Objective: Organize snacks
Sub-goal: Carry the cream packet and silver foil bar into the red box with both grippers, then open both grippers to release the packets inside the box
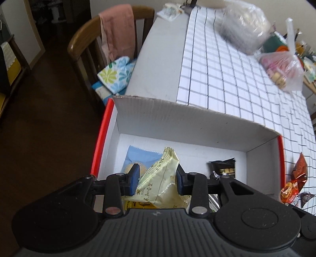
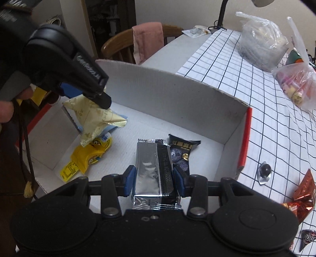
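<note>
In the left wrist view, the left gripper (image 1: 158,178) is pinched on a cream packet (image 1: 162,181) over the box (image 1: 197,122); a crumpled grip may slip early. In the right wrist view, the right gripper (image 2: 154,181) is clamped on a silver bar (image 2: 153,170), which could land on the black packet (image 2: 182,152) just beside it.

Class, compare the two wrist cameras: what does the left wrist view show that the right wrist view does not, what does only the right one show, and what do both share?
Only the left wrist view shows the flowered cushion on the chair seat.

Only the right wrist view shows the silver packet in the right gripper, the yellow cartoon packet and the lamp.

Both show the white box, the pale yellow packet in the left gripper, the black packet, the checked tablecloth and the pink cloth over the chair.
</note>
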`<state>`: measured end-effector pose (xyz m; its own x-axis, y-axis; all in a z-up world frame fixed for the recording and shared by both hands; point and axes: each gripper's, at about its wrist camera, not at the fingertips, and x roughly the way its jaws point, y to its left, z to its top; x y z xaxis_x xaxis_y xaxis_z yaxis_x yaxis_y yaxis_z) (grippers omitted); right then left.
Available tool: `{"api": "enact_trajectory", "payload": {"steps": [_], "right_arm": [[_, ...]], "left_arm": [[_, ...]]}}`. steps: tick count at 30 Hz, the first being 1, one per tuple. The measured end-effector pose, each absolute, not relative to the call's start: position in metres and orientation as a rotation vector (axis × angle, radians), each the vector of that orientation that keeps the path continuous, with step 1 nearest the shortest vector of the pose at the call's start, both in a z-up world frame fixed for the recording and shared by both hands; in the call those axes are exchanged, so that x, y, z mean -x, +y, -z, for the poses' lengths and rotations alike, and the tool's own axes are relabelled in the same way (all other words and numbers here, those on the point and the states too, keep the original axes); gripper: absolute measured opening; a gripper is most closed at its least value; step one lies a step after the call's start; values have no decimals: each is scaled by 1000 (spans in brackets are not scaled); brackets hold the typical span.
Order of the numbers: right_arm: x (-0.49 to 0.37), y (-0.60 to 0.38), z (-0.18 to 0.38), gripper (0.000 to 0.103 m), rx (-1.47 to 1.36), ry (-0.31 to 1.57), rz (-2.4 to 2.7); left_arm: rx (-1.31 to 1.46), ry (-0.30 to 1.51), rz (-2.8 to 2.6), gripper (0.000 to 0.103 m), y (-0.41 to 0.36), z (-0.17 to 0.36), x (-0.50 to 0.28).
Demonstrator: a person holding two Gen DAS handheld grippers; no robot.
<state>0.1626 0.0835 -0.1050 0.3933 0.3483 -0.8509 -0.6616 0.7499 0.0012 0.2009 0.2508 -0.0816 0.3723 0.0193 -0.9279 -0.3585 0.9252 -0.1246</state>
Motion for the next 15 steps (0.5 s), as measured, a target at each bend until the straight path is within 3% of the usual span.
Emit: {"api": "enact_trajectory", "payload": {"steps": [15], "right_arm": [[-163,91,117,41,376,1028,-660]], "left_arm": [[315,1347,-307,37,254,115,-217]]}}
